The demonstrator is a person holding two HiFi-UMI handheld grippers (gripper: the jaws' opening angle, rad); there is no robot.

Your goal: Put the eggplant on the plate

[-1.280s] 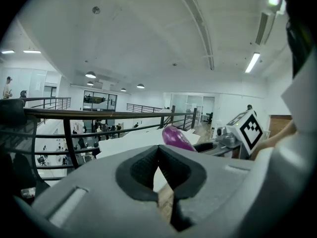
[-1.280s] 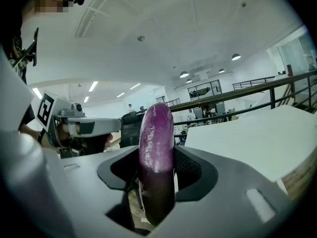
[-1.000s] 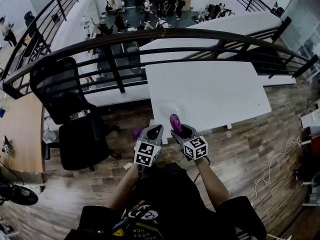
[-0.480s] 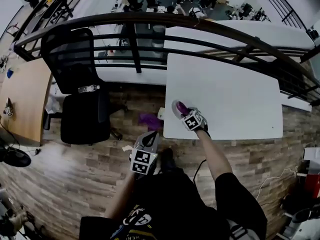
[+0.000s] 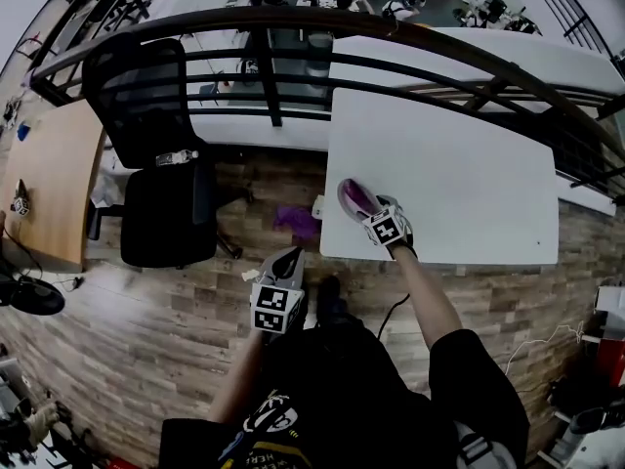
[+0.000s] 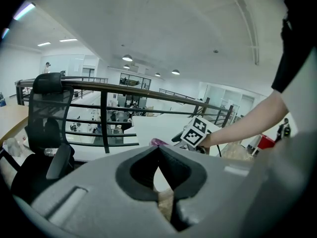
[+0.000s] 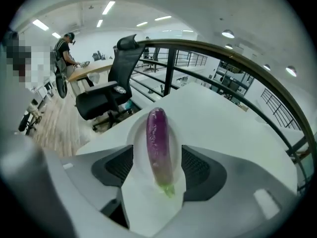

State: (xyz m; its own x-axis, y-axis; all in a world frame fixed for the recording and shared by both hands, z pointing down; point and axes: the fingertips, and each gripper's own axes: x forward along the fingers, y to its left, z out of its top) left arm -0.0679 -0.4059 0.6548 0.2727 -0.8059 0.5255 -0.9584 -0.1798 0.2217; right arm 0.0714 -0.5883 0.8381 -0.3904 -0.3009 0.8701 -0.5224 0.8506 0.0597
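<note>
Right gripper (image 5: 369, 208) now lower over plate (image 7: 136, 128) — arm (image 5: 425, 296) outstretched, fingers (image 7: 200, 167) opening wide around eggplant (image 7: 158, 138)

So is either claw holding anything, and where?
Nothing is held. The right gripper has its jaws opening off the eggplant on the plate; the left gripper is shut, empty.

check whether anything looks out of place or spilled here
Only a purple thing on the floor beside the table looks out of place; what it is I cannot tell. The eggplant lies on the plate, between the right tool and its opening jaws.
</note>
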